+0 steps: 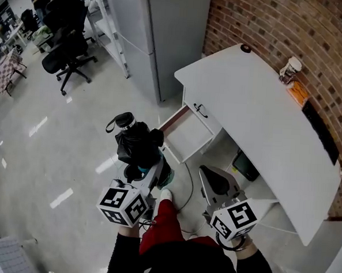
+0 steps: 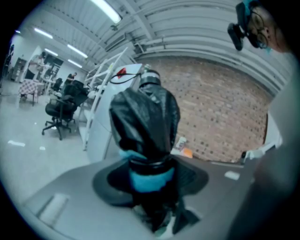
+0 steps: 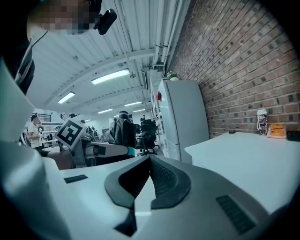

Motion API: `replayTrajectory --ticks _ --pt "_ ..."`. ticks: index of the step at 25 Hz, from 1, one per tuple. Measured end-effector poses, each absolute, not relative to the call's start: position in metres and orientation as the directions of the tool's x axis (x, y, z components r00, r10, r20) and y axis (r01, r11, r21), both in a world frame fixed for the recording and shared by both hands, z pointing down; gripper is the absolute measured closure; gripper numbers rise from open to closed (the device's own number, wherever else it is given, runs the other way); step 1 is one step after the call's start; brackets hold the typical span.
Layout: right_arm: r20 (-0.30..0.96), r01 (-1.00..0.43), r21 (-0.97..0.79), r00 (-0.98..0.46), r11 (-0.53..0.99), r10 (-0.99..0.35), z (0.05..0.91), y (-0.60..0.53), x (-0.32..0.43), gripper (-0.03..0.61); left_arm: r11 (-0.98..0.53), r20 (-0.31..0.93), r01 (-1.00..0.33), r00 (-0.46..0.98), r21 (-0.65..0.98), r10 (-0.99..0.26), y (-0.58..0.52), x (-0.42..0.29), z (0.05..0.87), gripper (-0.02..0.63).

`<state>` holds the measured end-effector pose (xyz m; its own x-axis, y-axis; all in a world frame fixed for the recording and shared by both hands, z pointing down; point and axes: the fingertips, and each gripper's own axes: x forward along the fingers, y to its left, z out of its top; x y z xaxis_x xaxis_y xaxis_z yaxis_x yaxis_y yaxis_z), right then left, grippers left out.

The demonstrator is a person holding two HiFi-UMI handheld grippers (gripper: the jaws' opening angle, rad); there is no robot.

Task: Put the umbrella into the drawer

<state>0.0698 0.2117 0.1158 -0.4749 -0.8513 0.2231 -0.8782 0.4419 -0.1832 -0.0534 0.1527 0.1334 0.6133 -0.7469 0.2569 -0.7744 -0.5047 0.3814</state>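
The umbrella [image 1: 137, 145] is folded, black, with a teal band and a wrist strap at its top end. My left gripper [image 1: 150, 171] is shut on its lower part and holds it upright over the floor, left of the open drawer [image 1: 185, 137]. In the left gripper view the umbrella [image 2: 145, 122] stands between the jaws of the left gripper [image 2: 149, 180]. My right gripper [image 1: 208, 174] is shut and empty, just right of the drawer's front. The right gripper view shows the right gripper [image 3: 149, 161] with its pads together, and the umbrella [image 3: 123, 131] off to the left.
The white desk [image 1: 258, 121] runs along the brick wall, with a cup [image 1: 290, 69] and an orange packet [image 1: 298, 92] on it. A closed drawer with a handle [image 1: 200, 110] sits above the open one. A tall grey cabinet [image 1: 160, 34] and an office chair [image 1: 69, 57] stand further off.
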Motion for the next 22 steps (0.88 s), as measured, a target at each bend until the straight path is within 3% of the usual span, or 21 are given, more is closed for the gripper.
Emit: replayTrajectory --ticks 22 --pt "0.501 -0.936 -0.148 -0.349 0.319 -0.792 0.234 0.075 0.065 0.577 -0.432 0.419 -0.760 0.636 0.486 -0.648 0.026 -0.052 0.249 0.390"
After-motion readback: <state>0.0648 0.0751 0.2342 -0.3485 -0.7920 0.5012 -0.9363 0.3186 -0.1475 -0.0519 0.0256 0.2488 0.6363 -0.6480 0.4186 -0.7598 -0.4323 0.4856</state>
